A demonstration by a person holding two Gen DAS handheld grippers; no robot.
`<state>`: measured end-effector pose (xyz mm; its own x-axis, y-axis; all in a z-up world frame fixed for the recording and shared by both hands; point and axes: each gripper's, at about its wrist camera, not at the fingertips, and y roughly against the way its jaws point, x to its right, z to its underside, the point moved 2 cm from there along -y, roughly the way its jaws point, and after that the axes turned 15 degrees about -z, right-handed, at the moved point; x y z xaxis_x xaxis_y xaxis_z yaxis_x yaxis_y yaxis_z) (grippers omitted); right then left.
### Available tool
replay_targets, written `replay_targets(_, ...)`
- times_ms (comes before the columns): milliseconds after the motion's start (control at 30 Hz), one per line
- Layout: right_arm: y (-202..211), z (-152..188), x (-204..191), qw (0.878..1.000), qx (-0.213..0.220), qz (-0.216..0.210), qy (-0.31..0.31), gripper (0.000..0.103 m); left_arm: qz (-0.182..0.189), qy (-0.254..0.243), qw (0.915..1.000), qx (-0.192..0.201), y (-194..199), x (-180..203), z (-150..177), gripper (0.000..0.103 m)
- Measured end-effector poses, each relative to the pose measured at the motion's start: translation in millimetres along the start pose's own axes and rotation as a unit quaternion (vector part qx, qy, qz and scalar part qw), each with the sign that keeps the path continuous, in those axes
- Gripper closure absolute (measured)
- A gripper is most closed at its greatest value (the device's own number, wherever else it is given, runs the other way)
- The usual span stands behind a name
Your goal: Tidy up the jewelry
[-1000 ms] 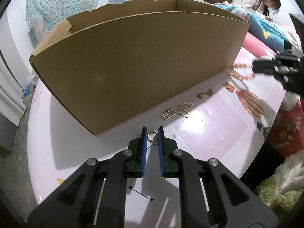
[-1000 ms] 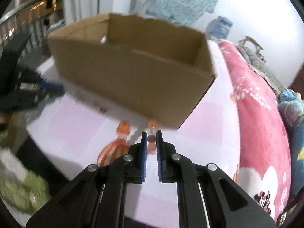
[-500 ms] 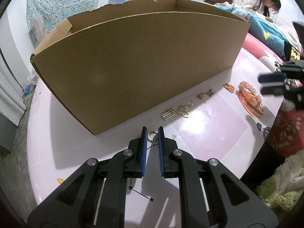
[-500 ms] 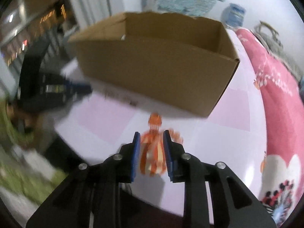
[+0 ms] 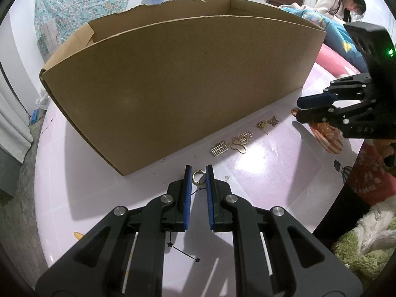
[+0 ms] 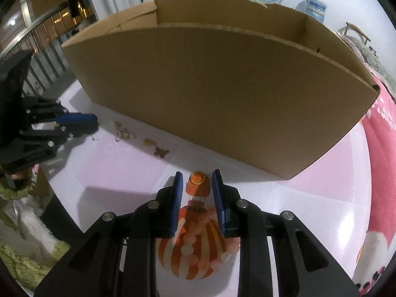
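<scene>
My left gripper [image 5: 198, 173] hovers just above the pink table [image 5: 86, 198], its narrow jaws shut on a small gold ring [image 5: 198, 177]. To its right, several gold charms [image 5: 238, 144] and a butterfly charm [image 5: 273, 120] lie along the cardboard box [image 5: 173, 86]. My right gripper [image 6: 197, 185] stands open over a peach bead bracelet [image 6: 198, 250]. The bracelet lies loose on an orange striped balloon print [image 6: 195, 190] on the table, and the pads do not touch it. From the left wrist view, the right gripper [image 5: 298, 110] is at the table's right edge.
The tall open box [image 6: 222, 99] fills the back of the table. A bed with pink and blue blankets [image 5: 334, 57] and a person [image 5: 339, 0] are behind it to the right. Beyond the near right table edge lies a green fluffy rug [image 5: 358, 247].
The right gripper opened and let the bead bracelet fall onto the balloon print, then sank lower over it. The left gripper and its ring stayed still.
</scene>
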<state>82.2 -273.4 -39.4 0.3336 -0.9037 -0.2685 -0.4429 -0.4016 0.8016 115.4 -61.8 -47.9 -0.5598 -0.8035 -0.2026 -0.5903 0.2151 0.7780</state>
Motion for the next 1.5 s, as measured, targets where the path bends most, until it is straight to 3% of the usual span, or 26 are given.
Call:
replay_targets(200, -2.7, -2.8, -3.5, 1.000, -0.001, -0.006, 0.007, 0.093, 0.000, -0.003, 1.0000, 0.001, 0.1, 1.0, 0.5, 0.093)
replay_targets(1167, 21.1, 3.1, -4.4, 0.998, 0.064, -0.018, -0.023, 0.093, 0.013, 0.005, 0.9999, 0.000, 11.3, -0.3, 7.3, 0.093)
replay_targets(1333, 22.8, 5.5, -9.7, 0.997, 0.072, -0.024, -0.023, 0.093, 0.003, 0.008, 0.9999, 0.006, 10.4, -1.2, 2.2, 0.087)
replay_targets(1500, 24.5, 8.5, -14.1, 0.996, 0.080, -0.027, -0.026, 0.093, 0.004, -0.004, 1.0000, -0.006, 0.0, 1.7, 0.3, 0.086)
